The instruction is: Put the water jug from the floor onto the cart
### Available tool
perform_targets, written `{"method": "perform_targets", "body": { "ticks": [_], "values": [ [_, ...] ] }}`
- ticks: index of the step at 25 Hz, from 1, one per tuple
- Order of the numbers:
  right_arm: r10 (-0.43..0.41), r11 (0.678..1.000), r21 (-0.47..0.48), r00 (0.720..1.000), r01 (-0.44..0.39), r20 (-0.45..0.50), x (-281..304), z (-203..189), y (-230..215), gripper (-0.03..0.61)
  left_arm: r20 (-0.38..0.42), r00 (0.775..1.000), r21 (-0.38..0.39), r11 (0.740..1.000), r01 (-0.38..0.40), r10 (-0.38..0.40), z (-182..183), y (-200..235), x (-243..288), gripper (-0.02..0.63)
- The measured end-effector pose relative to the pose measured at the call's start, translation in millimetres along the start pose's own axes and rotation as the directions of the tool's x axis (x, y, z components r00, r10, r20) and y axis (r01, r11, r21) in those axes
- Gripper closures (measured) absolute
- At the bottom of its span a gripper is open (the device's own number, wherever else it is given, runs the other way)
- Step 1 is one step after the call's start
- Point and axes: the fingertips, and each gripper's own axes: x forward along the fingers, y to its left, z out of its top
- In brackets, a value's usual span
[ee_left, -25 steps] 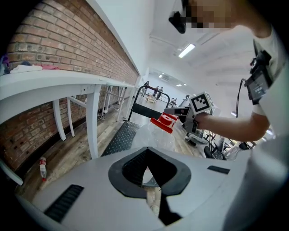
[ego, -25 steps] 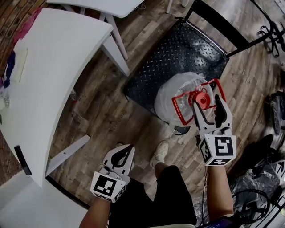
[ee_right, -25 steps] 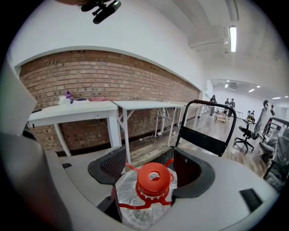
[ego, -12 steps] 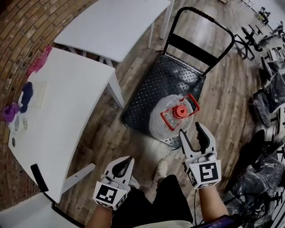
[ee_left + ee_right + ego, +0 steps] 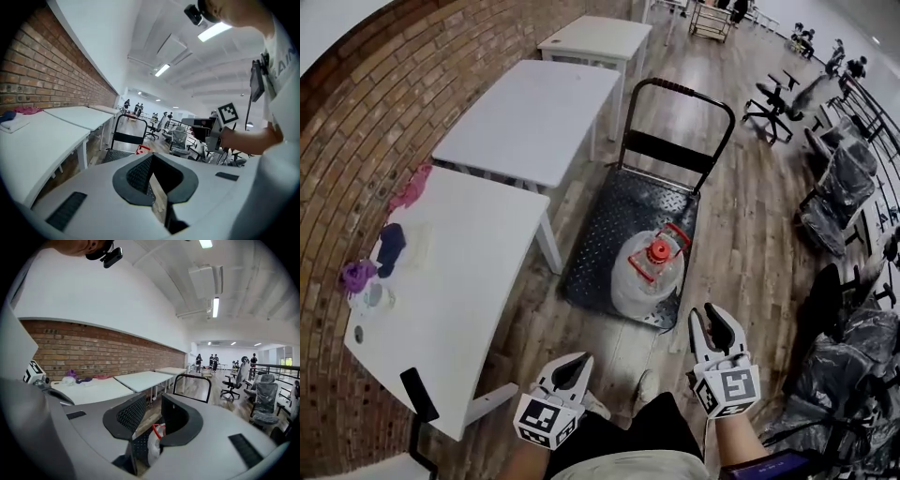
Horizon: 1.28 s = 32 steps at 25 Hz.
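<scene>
**Q:** Head view: what does it show?
**A:** The water jug (image 5: 639, 281) is translucent, with a red cap and a red carry handle. It stands upright on the black diamond-plate deck of the platform cart (image 5: 605, 234), toward the deck's near edge. The left gripper (image 5: 567, 368) and right gripper (image 5: 718, 321) hang at the bottom of the frame, well apart from the jug. The left jaws meet at the tips and hold nothing. The right jaws stand apart, also empty.

**Q:** Any writing?
**A:** Only the black-and-white square markers on each gripper's cube (image 5: 729, 389). Any print on the jug is too small to tell.

**Q:** Left gripper view?
**A:** The jaws are drawn together at the tips, with nothing clamped between them. Beyond them rises the cart's black push handle (image 5: 129, 117), and a sliver of the jug's red handle shows just above the jaw tips. At right the right gripper is held roughly level, one square marker turned toward the camera. The letters on the person's white shirt (image 5: 281, 70) are cut off by the frame edge and form no whole word.

**Q:** Right gripper view?
**A:** The jaws are closing, with a gap between the pads and nothing in it. Through that gap the jug appears on the cart deck, far beyond the pads and untouched. White tables (image 5: 140, 378) stand in a row along the brick wall (image 5: 103, 345).
</scene>
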Motion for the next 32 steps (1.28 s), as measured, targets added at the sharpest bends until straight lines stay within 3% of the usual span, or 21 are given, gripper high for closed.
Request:
{"method": "perform_targets", "body": {
  "ticks": [6,12,19,28,32],
  "values": [
    [-0.012,1.000,-0.004,1.000,0.012,-0.001,-45,15,-3,0.517,0.064,0.998,-0.004,1.000,0.017,-0.017,17,-23,-18,0.615],
    [0.027,0.999,-0.034,0.999,-0.026,0.024,-95,29,-7,0.574,0.140,0.990,-0.003,1.000,-0.025,0.026,47,-45,-25,0.615],
    [0.063,0.998,-0.016,0.997,-0.062,0.039,-156,20,-40,0.575,0.194,0.980,0.076,0.996,-0.056,0.040,80,-116,-22,0.615],
    [0.086,0.996,0.023,0.991,-0.089,0.100,-214,19,-65,0.577,0.200,0.977,0.160,0.981,-0.107,0.074,95,-183,-49,0.615],
    [0.069,0.997,0.018,0.993,-0.071,0.093,-230,14,-70,0.577,0.187,0.981,0.169,0.982,-0.087,0.054,92,-202,-54,0.615]
  ]
}}
